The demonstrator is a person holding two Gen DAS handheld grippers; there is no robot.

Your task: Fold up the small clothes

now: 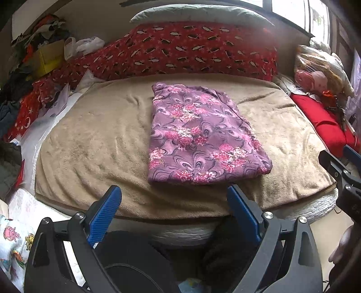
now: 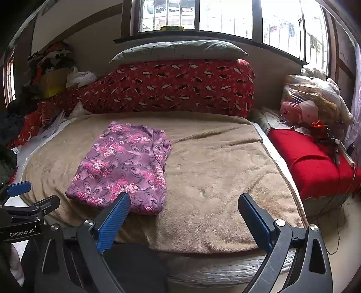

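Note:
A purple garment with pink flowers [image 1: 198, 137] lies folded into a flat rectangle on the tan blanket [image 1: 94, 144]. It also shows in the right wrist view [image 2: 124, 164], left of centre. My left gripper [image 1: 173, 198] is open and empty, held back just short of the garment's near edge. My right gripper [image 2: 183, 207] is open and empty over the blanket's near edge, to the right of the garment. The right gripper shows at the right edge of the left wrist view [image 1: 340, 166]. The left gripper shows at the left edge of the right wrist view [image 2: 24, 202].
A long red patterned bolster [image 1: 191, 51] and a grey pillow [image 1: 198, 13] lie at the bed's far side. A red cushion [image 2: 313, 162] and bagged toys [image 2: 311, 106] sit at the right. Clothes and a yellow box [image 1: 45, 56] pile up far left. Papers [image 1: 56, 101] lie left.

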